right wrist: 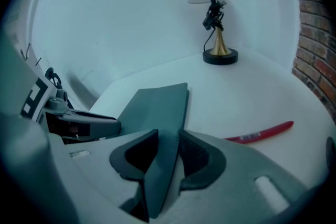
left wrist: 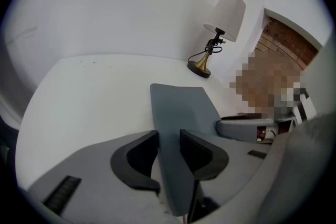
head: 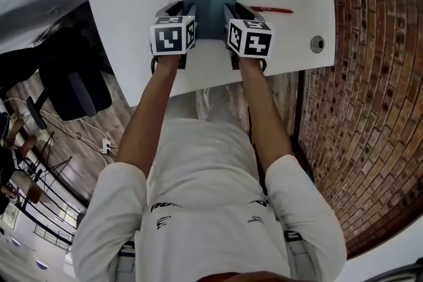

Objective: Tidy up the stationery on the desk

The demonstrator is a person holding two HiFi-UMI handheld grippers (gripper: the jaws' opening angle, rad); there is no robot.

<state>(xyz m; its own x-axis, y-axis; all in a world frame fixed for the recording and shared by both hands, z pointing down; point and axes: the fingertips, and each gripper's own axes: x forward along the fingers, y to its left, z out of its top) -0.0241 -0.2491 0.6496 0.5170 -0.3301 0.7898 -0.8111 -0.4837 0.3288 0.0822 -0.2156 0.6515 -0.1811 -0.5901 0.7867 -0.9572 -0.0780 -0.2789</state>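
Observation:
A flat grey pad (head: 210, 0) lies on the white desk (head: 132, 16), held at its near corners by both grippers. My left gripper (head: 187, 10) is shut on the grey pad (left wrist: 181, 113) at its left edge, the pad standing between the black jaws. My right gripper (head: 229, 12) is shut on the grey pad (right wrist: 157, 113) at its right edge. A red pen (head: 271, 10) lies on the desk just right of the right gripper, and the red pen (right wrist: 260, 134) shows lying flat in the right gripper view.
A table lamp (left wrist: 218, 34) with a white shade and brass base stands at the desk's far edge; the lamp (right wrist: 215, 13) is beyond the pad. A round grommet (head: 317, 44) sits near the desk's right edge. A brick wall (head: 370, 109) runs along the right.

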